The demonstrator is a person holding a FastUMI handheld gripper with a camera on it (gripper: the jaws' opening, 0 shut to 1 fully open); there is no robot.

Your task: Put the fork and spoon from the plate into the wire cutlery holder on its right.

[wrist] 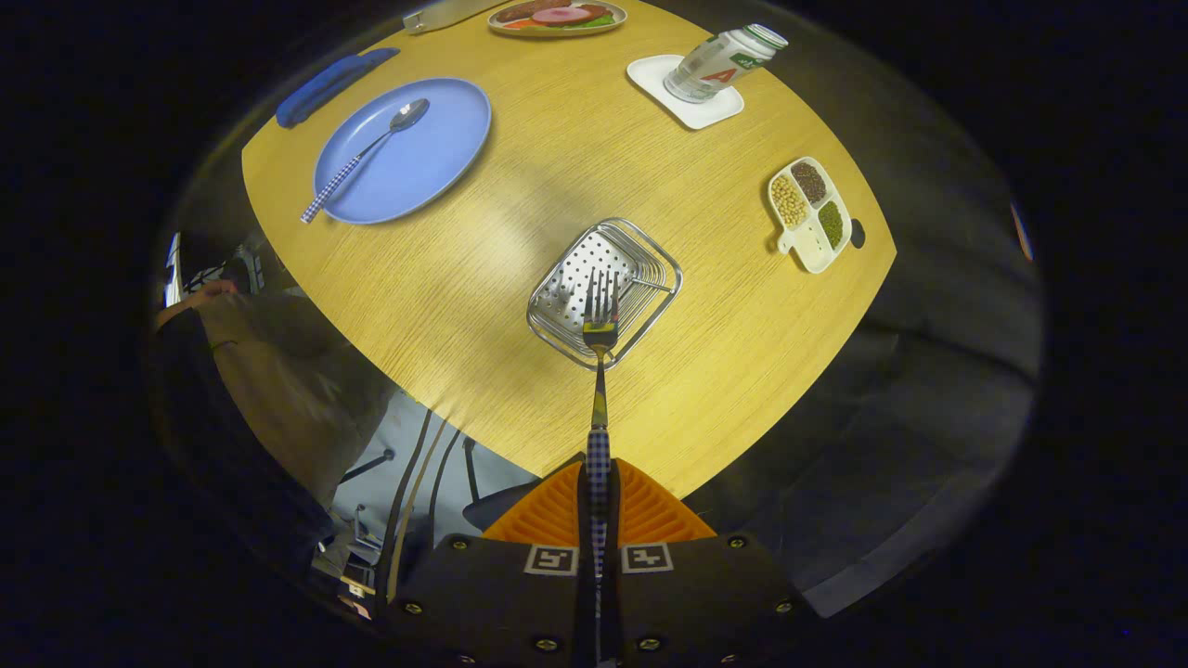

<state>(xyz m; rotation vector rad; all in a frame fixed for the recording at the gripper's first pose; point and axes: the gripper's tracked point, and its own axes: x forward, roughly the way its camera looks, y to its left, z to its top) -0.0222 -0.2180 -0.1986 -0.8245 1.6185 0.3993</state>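
Gripper view, nearest first: we find the hand-held gripper point(599, 506) with its two fingers point(548, 515) pressed together on the checked handle of a steel fork point(600, 371). We note the fork runs straight ahead from the fingers, its tines lying over the square wire cutlery holder point(650, 255) with a perforated metal floor; we cannot tell whether the tines touch the holder or hang above it. We record the holder standing on a round wooden table point(575, 158), just ahead of the fingers.

Beyond the holder and to its left, we observe a round blue plate point(436, 162) bearing a steel spoon point(367, 153) with a checked handle, the handle end overhanging the plate's near rim. Just past the plate lies a blue folded cloth point(329, 83). To the holder's right we see a white divided dish point(809, 215) holding beans and seeds. Farther off, a white bottle point(719, 65) stands on a white square coaster point(705, 109), and at the far rim of the table sits a plate of food point(557, 17).
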